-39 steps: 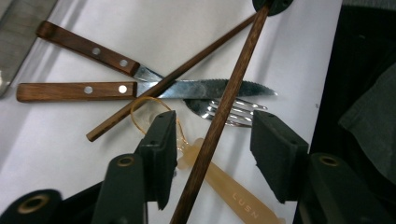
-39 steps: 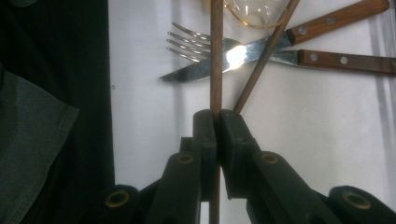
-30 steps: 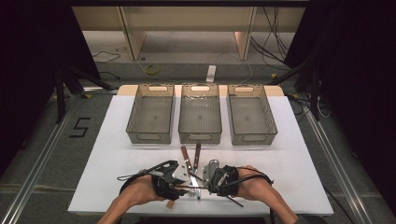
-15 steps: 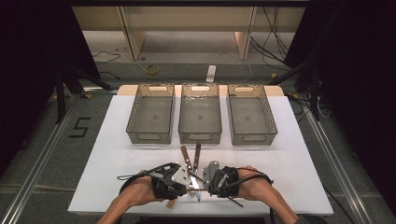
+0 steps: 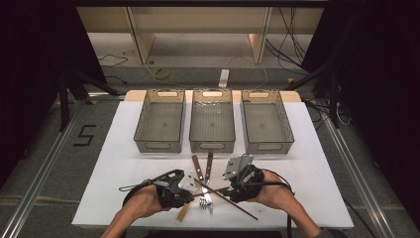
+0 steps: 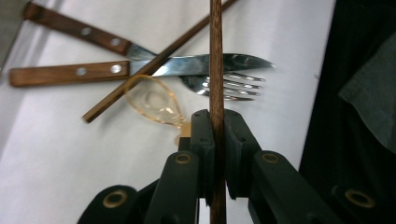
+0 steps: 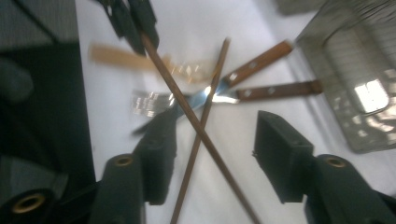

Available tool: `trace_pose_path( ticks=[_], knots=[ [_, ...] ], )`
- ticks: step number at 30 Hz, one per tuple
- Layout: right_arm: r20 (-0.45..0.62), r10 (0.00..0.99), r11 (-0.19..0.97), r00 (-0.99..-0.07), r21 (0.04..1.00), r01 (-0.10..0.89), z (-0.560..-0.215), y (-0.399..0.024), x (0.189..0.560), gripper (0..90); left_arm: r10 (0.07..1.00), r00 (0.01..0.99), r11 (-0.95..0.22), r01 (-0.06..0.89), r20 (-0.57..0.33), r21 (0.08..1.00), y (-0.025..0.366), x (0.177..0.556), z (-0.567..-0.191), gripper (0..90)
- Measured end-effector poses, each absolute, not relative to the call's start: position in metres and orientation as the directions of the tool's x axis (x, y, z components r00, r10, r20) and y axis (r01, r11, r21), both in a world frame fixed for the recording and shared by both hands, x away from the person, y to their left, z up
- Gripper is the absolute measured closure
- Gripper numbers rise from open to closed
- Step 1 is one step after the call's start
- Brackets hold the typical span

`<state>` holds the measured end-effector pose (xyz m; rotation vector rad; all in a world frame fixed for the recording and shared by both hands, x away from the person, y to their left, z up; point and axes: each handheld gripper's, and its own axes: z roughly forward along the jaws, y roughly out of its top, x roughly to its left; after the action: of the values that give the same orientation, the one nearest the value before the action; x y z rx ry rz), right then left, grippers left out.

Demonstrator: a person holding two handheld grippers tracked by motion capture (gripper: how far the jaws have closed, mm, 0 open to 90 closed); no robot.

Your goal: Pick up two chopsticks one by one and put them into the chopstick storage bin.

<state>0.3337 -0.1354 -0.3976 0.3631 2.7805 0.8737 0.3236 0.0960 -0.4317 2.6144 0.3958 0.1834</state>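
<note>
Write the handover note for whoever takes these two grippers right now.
Left gripper: shut on one chopstick, which it holds above the table.
Right gripper: open, its jaws have just been opening; both chopsticks pass between them, nothing pinched.
Things: the second chopstick lies across the knife and fork; a clear plastic spoon lies beside them, all near the front edge.
Done: one chopstick gripped. The three bins behind the cutlery look empty.
Left: probably sort every piece into the bins, starting with the held chopstick.
</note>
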Motion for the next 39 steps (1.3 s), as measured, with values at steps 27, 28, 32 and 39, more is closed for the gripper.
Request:
trace_pose_path(
  ticks=[27,28,32,39],
  knots=[
    [0.12,0.582,0.318,-0.804,0.877,0.36,-0.412,-0.188,0.326,23.4,0.615,0.788,-0.605,0.476,-0.004,0.639,0.143,0.35,-0.414,83.5],
    [0.121,0.581,0.313,-0.805,0.879,0.359,-0.412,-0.19,0.326,23.1,0.625,0.781,-0.594,0.48,-0.006,0.646,0.144,0.35,-0.414,83.5],
    [0.127,0.593,0.301,-0.795,0.88,0.366,-0.415,-0.197,0.324,22.5,0.646,0.763,-0.569,0.498,-0.019,0.655,0.148,0.355,-0.414,83.5],
    [0.133,0.606,0.302,-0.784,0.874,0.381,-0.419,-0.204,0.324,21.6,0.682,0.73,-0.525,0.522,-0.034,0.672,0.154,0.368,-0.406,83.6]
  ],
)
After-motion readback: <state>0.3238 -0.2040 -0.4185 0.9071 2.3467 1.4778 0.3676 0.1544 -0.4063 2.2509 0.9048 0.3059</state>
